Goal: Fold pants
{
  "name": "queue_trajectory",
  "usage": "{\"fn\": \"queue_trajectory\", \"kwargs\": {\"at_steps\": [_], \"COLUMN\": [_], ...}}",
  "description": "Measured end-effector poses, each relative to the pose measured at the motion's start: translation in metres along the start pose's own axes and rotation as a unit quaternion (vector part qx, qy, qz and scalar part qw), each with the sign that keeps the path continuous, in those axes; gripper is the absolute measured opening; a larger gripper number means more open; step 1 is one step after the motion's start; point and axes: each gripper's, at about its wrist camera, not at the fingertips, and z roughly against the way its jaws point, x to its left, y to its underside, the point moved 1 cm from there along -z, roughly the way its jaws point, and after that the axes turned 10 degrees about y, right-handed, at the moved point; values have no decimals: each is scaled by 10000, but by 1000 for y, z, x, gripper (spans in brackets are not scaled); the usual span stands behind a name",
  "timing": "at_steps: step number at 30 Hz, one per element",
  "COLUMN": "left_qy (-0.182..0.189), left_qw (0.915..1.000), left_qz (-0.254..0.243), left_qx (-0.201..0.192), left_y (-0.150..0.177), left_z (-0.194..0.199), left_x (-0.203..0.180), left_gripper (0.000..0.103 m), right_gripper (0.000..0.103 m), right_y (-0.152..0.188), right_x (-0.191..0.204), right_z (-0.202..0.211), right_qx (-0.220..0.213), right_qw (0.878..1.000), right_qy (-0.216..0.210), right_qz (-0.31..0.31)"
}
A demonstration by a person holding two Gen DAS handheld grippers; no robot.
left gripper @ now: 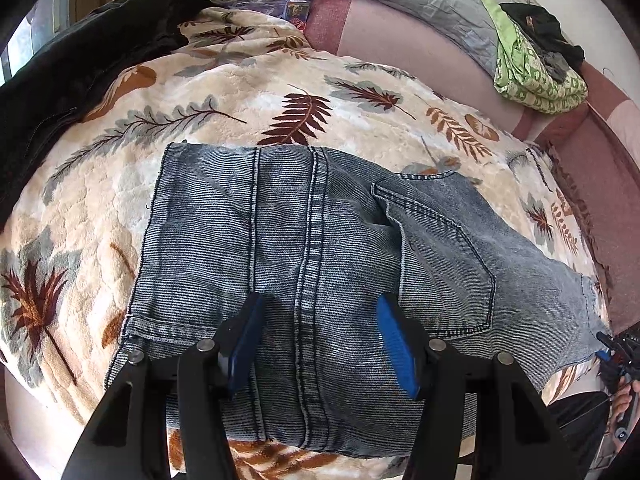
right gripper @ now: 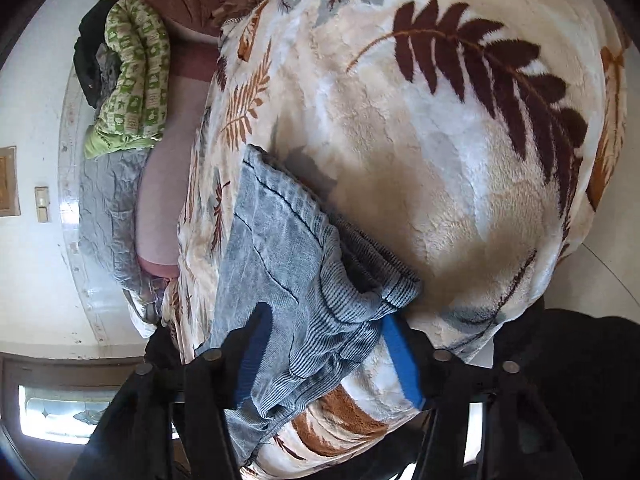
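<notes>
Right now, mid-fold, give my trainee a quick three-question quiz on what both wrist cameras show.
1. True or false: the left gripper is clamped shut on the jeans.
2. What lies directly under the jeans?
A. bare mattress
B. leaf-print blanket
C. wooden table
3. Fill in: the right gripper has its jaws open around a bunched ____ of the jeans.

Key: 1 false, its jaws are open above the denim; 2 B; 3 edge.

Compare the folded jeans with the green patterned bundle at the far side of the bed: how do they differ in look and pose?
The jeans are faded blue denim with seams and a pocket; the green bundle is lime green with a pale repeating print. The jeans lie flat on the leaf-print blanket; the green bundle sits rolled in a heap, off that blanket, with dark clothing on it. Both are fabric.
</notes>
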Motion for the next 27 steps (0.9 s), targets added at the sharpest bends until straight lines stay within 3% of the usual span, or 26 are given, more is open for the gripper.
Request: {"fn": "queue_trajectory", "kwargs": {"at_steps": [3, 5, 7, 8, 10, 12, 14, 16, 18, 20, 22, 24, 27], "left_qy": [-145, -189, -237, -268, -350, -462, -576, -593, -387, -100, 14, -86, -332], "left_qw": [9998, 9997, 9996, 9995, 9992, 9985, 9971, 9955, 9946, 9931, 9893, 9864, 9876], "left_qz": [-130, -151, -153, -168, -190, -282, -492, -722, -932, -1136, -1434, -1634, -1519], "left_qx": [47, 57, 70, 78, 103, 97, 4, -133, -261, -291, -265, -132, 235], "left_y": [1, 1, 0, 0, -1, -1, -1, -1, -1, 1, 4, 8, 17], "left_z": [-2, -3, -4, -5, -6, -4, 1, 8, 14, 14, 7, -9, -39], "left_x": [-4, -5, -6, -7, -10, -15, -24, -39, -57, -77, -97, -107, -98], "left_gripper": [59, 59, 61, 61, 62, 62, 62, 62, 62, 62, 63, 63, 63], "right_gripper": [15, 14, 14, 14, 20, 25, 35, 50, 51, 52, 58, 58, 58], "right_y": [-3, 1, 7, 7, 1, -4, -8, -12, -19, -25, -27, -27, -32], "right_x": [22, 43, 50, 44, 16, -8, -5, 1, 9, 27, 58, 85, 111], "right_z": [24, 47, 51, 41, 2, 4, 16, 37, 61, 74, 65, 44, -2], "right_qx": [-382, -837, -1000, -916, -208, -171, -261, -681, -1126, -1350, -1067, -753, -277], "right_qw": [9975, 9897, 9815, 9799, 9820, 9951, 9925, 9866, 9829, 9817, 9826, 9819, 9815], "right_qy": [178, 365, 672, 916, 1345, 692, 852, 1102, 1066, 744, 358, 20, -226], "right_qz": [568, 1106, 1489, 1518, 1308, 682, 838, 989, 994, 1117, 1478, 1737, 1880]}}
